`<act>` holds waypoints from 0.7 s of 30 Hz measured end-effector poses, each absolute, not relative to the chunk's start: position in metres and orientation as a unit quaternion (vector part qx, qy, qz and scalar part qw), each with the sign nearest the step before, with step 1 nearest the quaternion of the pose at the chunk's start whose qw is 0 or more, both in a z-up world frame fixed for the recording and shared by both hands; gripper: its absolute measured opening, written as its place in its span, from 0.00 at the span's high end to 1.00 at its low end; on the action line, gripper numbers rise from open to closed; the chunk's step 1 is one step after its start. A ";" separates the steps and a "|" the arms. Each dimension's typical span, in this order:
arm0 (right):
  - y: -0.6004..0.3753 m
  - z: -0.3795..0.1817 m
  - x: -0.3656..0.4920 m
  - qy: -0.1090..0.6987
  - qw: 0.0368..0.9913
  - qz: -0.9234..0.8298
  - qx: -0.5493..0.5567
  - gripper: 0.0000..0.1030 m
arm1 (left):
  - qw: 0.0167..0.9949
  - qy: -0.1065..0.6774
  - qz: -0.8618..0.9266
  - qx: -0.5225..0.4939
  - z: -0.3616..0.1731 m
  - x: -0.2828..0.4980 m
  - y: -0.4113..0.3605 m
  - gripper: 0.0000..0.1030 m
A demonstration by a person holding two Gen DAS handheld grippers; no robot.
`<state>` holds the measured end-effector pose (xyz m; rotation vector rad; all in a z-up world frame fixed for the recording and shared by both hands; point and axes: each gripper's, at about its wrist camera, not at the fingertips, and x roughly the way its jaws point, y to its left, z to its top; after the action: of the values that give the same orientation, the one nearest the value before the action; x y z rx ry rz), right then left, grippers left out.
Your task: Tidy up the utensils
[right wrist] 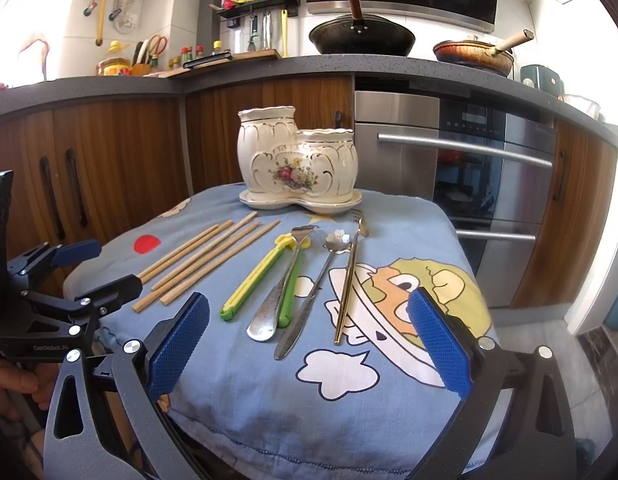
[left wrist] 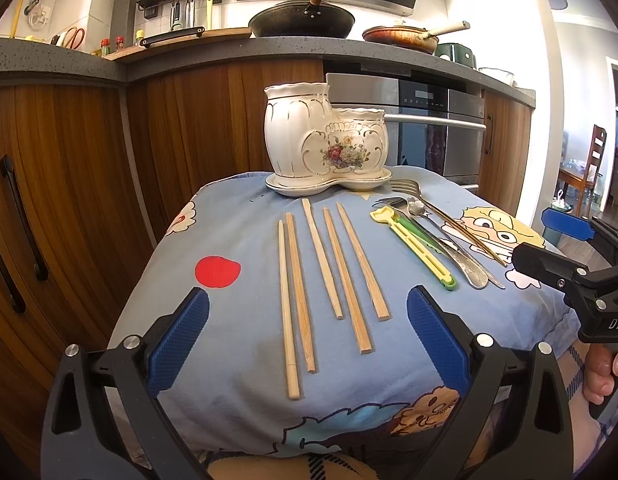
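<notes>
A white ceramic two-cup utensil holder with a flower print stands on its saucer at the far edge of a blue cartoon cloth. Several wooden chopsticks lie side by side in front of it. To their right lie a yellow-green plastic utensil, a steel spoon, a small flower spoon and a gold fork. My left gripper is open and empty, near the chopsticks' near ends. My right gripper is open and empty, near the cutlery handles.
The cloth covers a small raised surface with drop-offs on all sides. Wooden cabinets and a steel oven stand behind. A wok and a pan sit on the counter. The right gripper shows in the left wrist view.
</notes>
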<state>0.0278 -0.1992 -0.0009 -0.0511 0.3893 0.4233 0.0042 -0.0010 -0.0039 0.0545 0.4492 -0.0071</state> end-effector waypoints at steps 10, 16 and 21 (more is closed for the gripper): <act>-0.199 -0.001 0.027 0.192 0.959 0.209 -0.025 0.04 | 0.974 0.227 -0.003 0.022 -0.005 0.006 0.002 0.05; -0.202 -0.001 0.028 0.192 0.959 0.207 -0.022 0.04 | 0.973 0.229 -0.003 0.021 -0.006 0.007 0.002 0.05; -0.202 -0.001 0.028 0.191 0.959 0.208 -0.022 0.04 | 0.973 0.229 -0.003 0.021 -0.006 0.007 0.002 0.05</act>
<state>0.0282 -0.2018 -0.0006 -0.0442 0.3882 0.4210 0.0067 0.0022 -0.0055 0.0427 0.4614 -0.0066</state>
